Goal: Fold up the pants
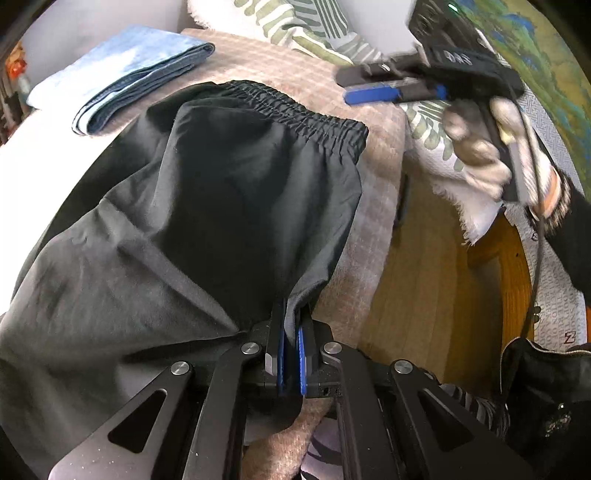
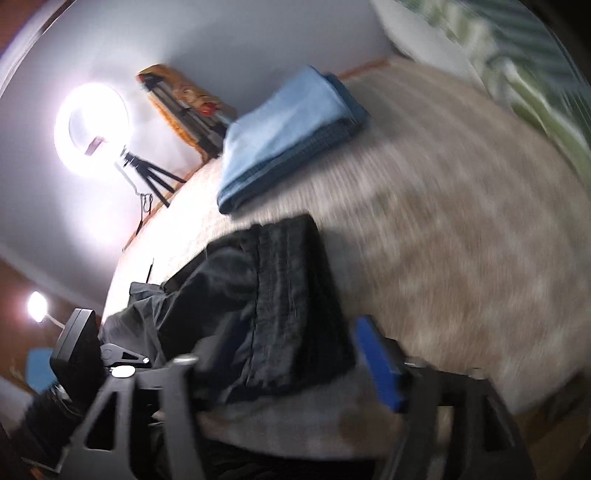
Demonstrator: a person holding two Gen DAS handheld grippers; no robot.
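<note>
On the bed: black pants (image 1: 207, 206) lie spread over a beige checked blanket (image 1: 373, 192), elastic waistband (image 1: 295, 107) toward the far end.
Left gripper (image 1: 291, 325): clamped tight on a bunched pinch of the pants' fabric at the near edge, the blue pads (image 1: 303, 354) squeezing the cloth between them.
Right gripper (image 1: 373, 83): held by a gloved hand (image 1: 487, 155) above the blanket's far right corner, apart from the pants; jaws spread wide, nothing visible between them in the left wrist view.
Right wrist view: blurred; the waistband (image 2: 291, 302) sits between the spread fingers, one blue pad (image 2: 380, 365) to its right and clear of the cloth.
Pants' position: waistband flat on the blanket, the legs running back toward the left gripper, creased and draped.
Other laundry: folded blue jeans (image 1: 125, 74) rest on the blanket beyond the pants, well apart from them.
Surroundings: leaf-patterned pillow (image 1: 295, 26) past the blanket; lit ring light (image 2: 92, 129) on a tripod by the wall.
</note>
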